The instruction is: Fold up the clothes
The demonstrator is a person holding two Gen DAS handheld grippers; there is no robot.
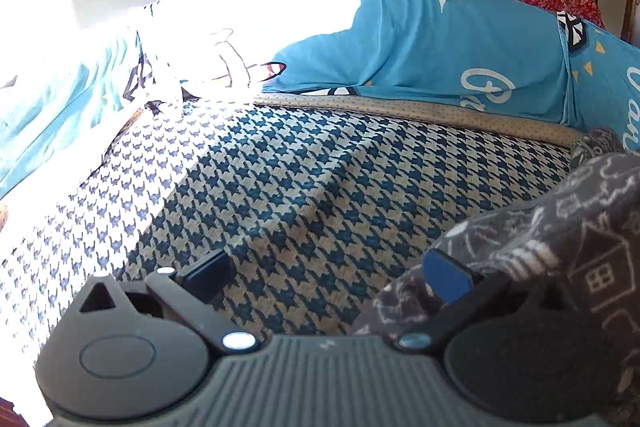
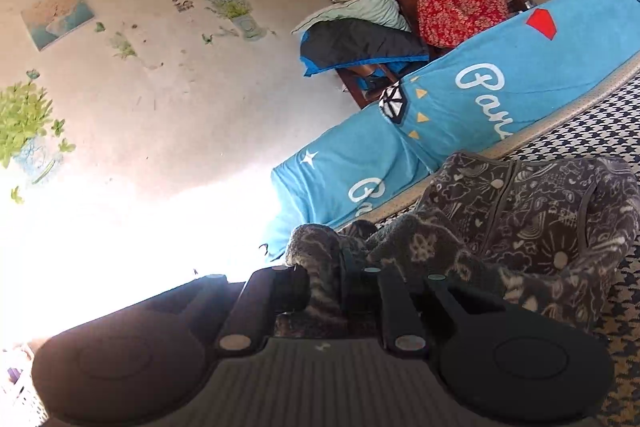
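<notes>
Nearest the right wrist camera, the right hand-held gripper (image 2: 340, 291) has its jaws drawn almost together on a bunched edge of the grey patterned fleece garment (image 2: 520, 219), which rises between the fingers at 12 o'clock and spreads away toward 2 o'clock. In the left wrist view, the left hand-held gripper (image 1: 332, 267) has its jaws standing wide apart; the dark left finger (image 1: 208, 267) is bare over the houndstooth bed cover (image 1: 280, 187), while the blue-padded right finger (image 1: 444, 275) touches or is draped by the same garment at 3 o'clock. No cloth is pinched between the two fingers. The garment lies crumpled rather than flat, at the near right of the bed cover, just in front of the blue printed pillow (image 1: 460, 39) that runs along 12 to 2 o'clock. Judged step: early stage, lifting and spreading the garment before any fold; no finished fold is visible. The next move calls for the left hand-held gripper to close on a second edge or corner of the fleece, well apart from the right grip, so that both can draw it taut and lay it flat on the bed cover. Thick fleece may slip from a shallow pinch.
</notes>
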